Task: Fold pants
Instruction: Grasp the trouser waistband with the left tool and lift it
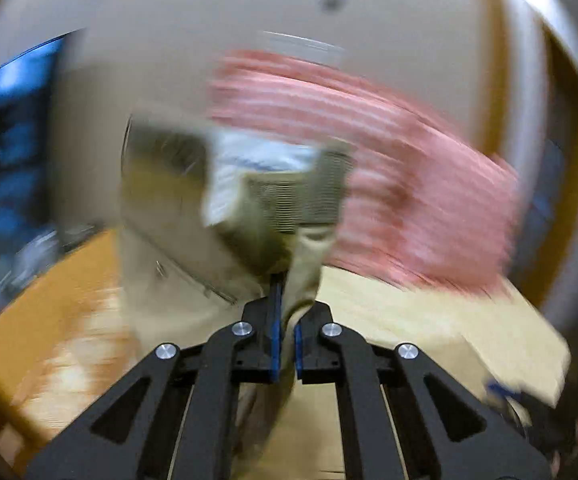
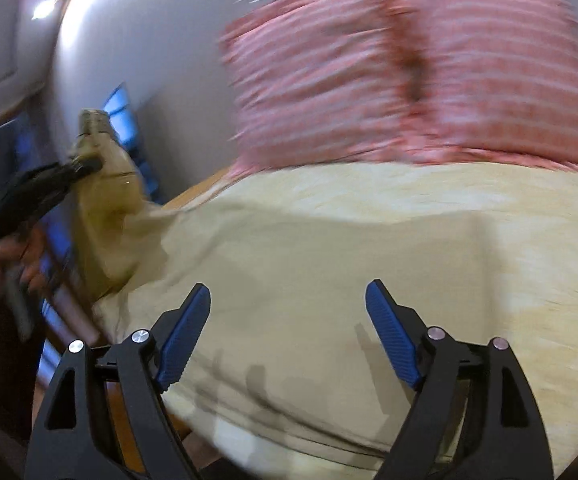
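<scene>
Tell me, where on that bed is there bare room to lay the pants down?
The widest free patch is the cream bedspread ahead of the open right gripper, bordered by the striped pillows at the head. It is crowded at the bed's left edge, where the left gripper holds the pants bunched and hanging.

- Both views are smeared by motion blur; fine detail is lost throughout.
- The pants (image 1: 193, 216) hide the right finger's tip in the left wrist view, and their legs run off the bottom edge.
- The striped pillows (image 2: 409, 76) are streaked; their pattern cannot be read exactly, and the top edge cuts them in the right wrist view.
- The blue shapes (image 1: 9, 128) at the left are too blurred to identify.
- The hand (image 2: 13, 264) holding the left gripper (image 2: 85, 166) is blurred and partly cut off.
</scene>
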A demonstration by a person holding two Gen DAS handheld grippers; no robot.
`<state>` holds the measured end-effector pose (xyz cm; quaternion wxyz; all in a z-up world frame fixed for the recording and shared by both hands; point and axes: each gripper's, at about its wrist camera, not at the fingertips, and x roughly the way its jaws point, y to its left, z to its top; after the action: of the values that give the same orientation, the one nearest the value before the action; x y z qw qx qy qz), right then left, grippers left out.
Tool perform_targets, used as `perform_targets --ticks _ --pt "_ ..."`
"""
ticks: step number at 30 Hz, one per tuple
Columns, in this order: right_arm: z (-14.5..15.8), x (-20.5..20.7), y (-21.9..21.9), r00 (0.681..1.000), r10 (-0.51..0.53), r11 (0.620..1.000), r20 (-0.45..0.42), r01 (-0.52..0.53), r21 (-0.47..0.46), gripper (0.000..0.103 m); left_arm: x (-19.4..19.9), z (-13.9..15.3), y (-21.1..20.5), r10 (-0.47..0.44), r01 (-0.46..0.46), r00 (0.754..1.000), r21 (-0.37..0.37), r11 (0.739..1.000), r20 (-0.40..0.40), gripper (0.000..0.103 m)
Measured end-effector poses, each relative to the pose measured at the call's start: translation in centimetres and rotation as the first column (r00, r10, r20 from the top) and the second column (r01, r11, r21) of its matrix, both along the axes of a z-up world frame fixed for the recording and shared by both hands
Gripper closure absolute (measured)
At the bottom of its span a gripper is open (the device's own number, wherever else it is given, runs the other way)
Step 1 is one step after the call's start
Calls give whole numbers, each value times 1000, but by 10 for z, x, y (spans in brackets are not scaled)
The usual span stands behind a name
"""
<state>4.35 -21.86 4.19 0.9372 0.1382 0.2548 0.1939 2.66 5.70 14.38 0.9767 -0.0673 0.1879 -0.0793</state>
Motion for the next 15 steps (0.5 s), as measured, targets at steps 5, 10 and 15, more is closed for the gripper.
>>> perform_targets --ticks 5,10,15 --pt "-7 -8 -68 981 -180 976 -68 187 108 21 -3 -57 -128 -367 386 918 118 915 -153 98" --pt "-10 -11 -98 972 -212 959 -102 227 167 21 -13 -106 -163 -423 476 862 159 865 -279 98" --pt "-5 7 -103 983 -132 942 -124 164 294 21 -29 -86 -170 -433 456 884 114 883 -178 98"
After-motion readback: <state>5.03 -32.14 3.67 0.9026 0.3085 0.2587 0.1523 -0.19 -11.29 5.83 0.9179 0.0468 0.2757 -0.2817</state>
